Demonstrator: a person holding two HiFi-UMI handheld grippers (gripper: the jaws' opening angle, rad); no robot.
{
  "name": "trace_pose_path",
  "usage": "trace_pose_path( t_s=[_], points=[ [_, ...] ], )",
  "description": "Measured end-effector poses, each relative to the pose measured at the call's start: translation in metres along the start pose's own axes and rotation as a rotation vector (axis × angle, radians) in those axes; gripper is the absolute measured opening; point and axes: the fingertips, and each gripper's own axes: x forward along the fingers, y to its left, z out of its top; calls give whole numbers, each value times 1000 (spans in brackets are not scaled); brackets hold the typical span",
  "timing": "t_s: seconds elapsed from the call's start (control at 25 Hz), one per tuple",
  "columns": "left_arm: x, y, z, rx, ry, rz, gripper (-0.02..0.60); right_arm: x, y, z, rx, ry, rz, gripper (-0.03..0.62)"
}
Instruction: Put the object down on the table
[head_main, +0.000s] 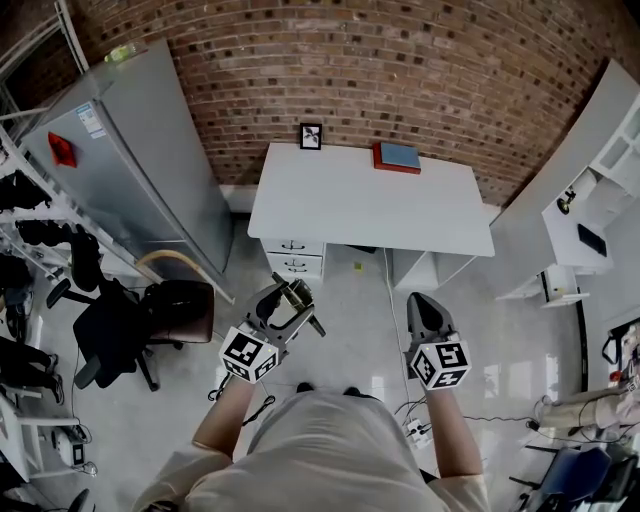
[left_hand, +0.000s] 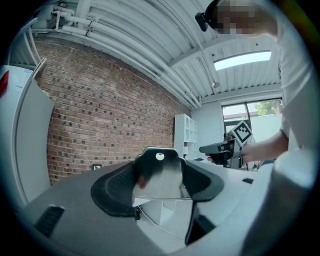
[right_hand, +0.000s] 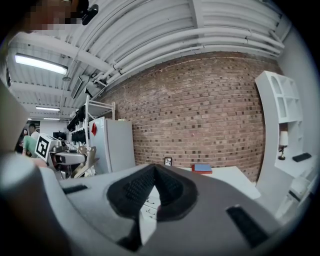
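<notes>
Head view: a person stands on a pale floor with a gripper in each hand, facing a white table (head_main: 370, 205) set against a brick wall (head_main: 400, 70). The left gripper (head_main: 283, 308) carries a shiny metal object (head_main: 297, 296) in the air, well short of the table. The right gripper (head_main: 422, 305) points ahead with its jaws drawn to a narrow tip. On the table's far edge stand a small picture frame (head_main: 311, 136) and a red and blue book (head_main: 397, 157). A tall grey cabinet (head_main: 140, 170) fills the left side, with a black office chair (head_main: 125, 335) near it.

Left gripper view: the jaws stand wide, their black pads (left_hand: 112, 187) pressed on either side of the metal object (left_hand: 160, 175), whose dark top bears a pale round spot. Beyond it, the right gripper (left_hand: 216, 148) shows in the person's hand.

Right gripper view: the two jaws meet at their tips with nothing between them. Past them lies the table (right_hand: 227, 176) with the book (right_hand: 202, 168) and picture frame (right_hand: 168, 161), and the grey cabinet (right_hand: 117, 145) at left.
</notes>
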Motion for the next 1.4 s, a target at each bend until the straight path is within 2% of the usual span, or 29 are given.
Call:
trace_pose_path(
  t_s=[0.4, 0.76, 1.16, 1.4],
  points=[
    [-20, 23, -10, -5, 4, -30, 276, 8, 33, -8, 5, -5, -28, 2],
    [-21, 43, -12, -10, 15, -29, 276, 25, 38, -9, 15, 3, -35, 2],
    [16, 68, -14, -16, 29, -1, 276, 74, 15, -12, 31, 32, 3, 2],
    [55, 86, -11, -19, 37, 30, 276, 114, -16, -2, 29, 40, 38, 2]
  ],
)
